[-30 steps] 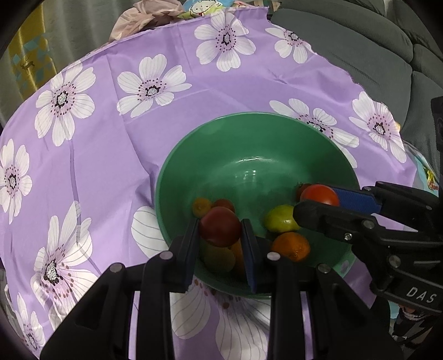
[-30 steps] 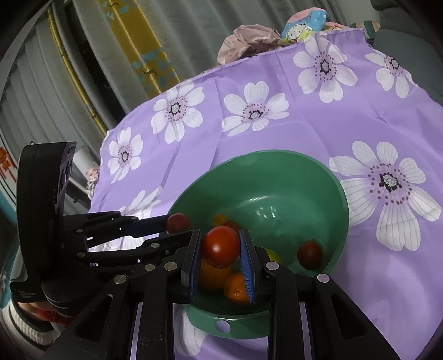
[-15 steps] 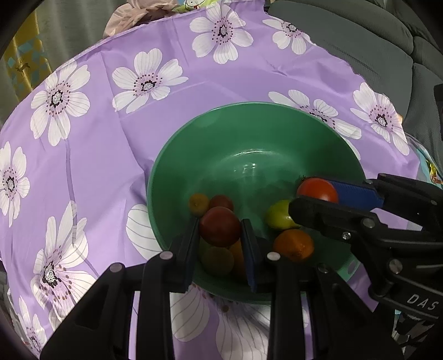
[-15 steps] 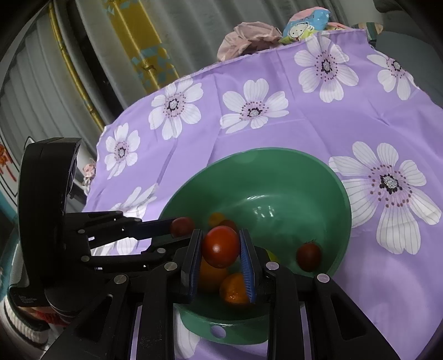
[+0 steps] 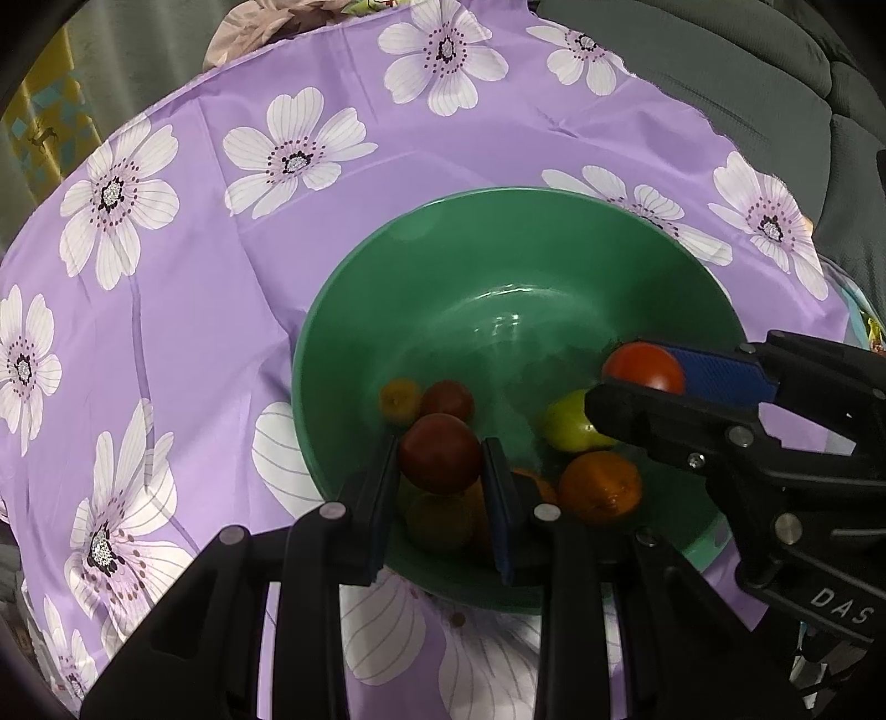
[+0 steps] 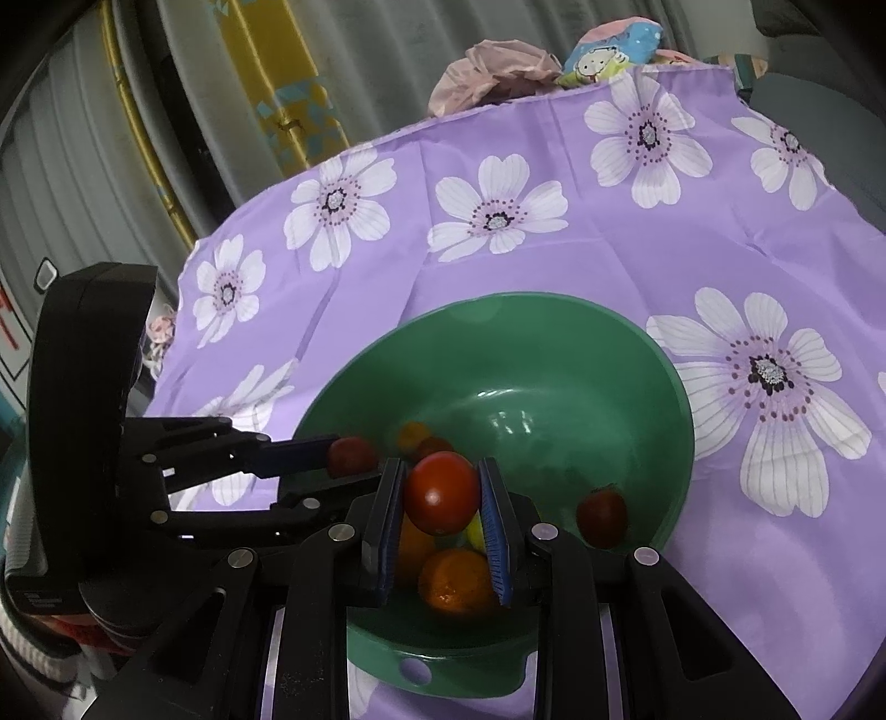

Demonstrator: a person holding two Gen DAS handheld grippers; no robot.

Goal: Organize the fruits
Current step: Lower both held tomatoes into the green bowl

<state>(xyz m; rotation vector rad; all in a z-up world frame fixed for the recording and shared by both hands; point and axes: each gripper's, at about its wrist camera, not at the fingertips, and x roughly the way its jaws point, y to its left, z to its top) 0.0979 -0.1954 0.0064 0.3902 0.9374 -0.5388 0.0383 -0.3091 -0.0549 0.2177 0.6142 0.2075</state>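
A green bowl (image 5: 515, 243) (image 6: 554, 354) sits on the purple flowered cloth. My left gripper (image 5: 440, 454) is shut on a dark red tomato (image 5: 440, 453), held over the near side of the bowl; it shows from the side in the right wrist view (image 6: 351, 455). My right gripper (image 6: 441, 493) is shut on a bright red tomato (image 6: 441, 492) over the bowl; it shows in the left wrist view (image 5: 642, 368). Inside the bowl lie an orange (image 5: 601, 486), a yellow-green fruit (image 5: 570, 421), a small yellow fruit (image 5: 400, 397) and small red tomatoes (image 5: 447, 399) (image 6: 602, 515).
The purple cloth (image 5: 194, 277) covers a round table. A grey sofa (image 5: 747, 83) stands beyond the cloth's right edge. Crumpled fabric and a cartoon-print item (image 6: 609, 50) lie at the far edge. Curtains and a yellow hoop (image 6: 138, 138) stand at the left.
Both grippers have moved slightly forward over the bowl, each still holding its tomato. The fruits in the bowl have not moved.
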